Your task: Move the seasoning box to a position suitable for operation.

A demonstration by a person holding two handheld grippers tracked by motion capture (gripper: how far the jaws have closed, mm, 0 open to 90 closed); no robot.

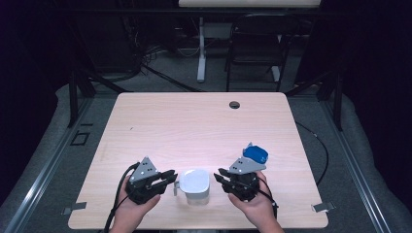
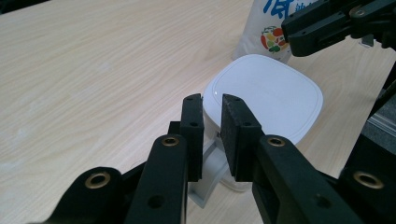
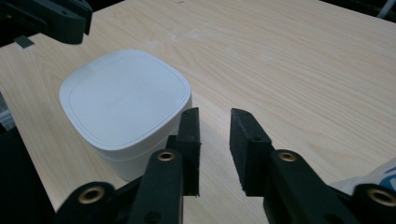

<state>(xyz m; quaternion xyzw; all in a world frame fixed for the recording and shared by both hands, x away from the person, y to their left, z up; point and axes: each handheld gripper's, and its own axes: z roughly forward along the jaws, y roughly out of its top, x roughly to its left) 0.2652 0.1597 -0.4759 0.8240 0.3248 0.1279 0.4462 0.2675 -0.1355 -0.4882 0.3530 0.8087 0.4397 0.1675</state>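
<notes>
Both claws sit low at the near edge of the table (image 1: 204, 121), one on each side of a white box (image 1: 195, 184) with a lid on it. From above, the left gripper (image 1: 171, 178) points at the box's left side, where a small grey handle (image 1: 176, 187) sticks out, and the right gripper (image 1: 222, 175) points at its right side. The left gripper's own view adds what the overhead picture cannot: its jaws stand a narrow gap apart around the grey handle (image 2: 208, 175), which runs down the box's wall, though whether the pads press on it I cannot tell. That view also shows a white bag with blue lettering and a fruit print (image 2: 266, 28) standing just behind the box, and the other claw's black tip above it. The right gripper's view shows its jaws parted with only bare wood between them, released, the left jaw just beside the box's (image 3: 125, 105) corner. The lid is flat and closed, so the contents are hidden. Overhead, a blue-topped thing (image 1: 255, 154) lies just behind the right hand (image 1: 256, 204)
</notes>
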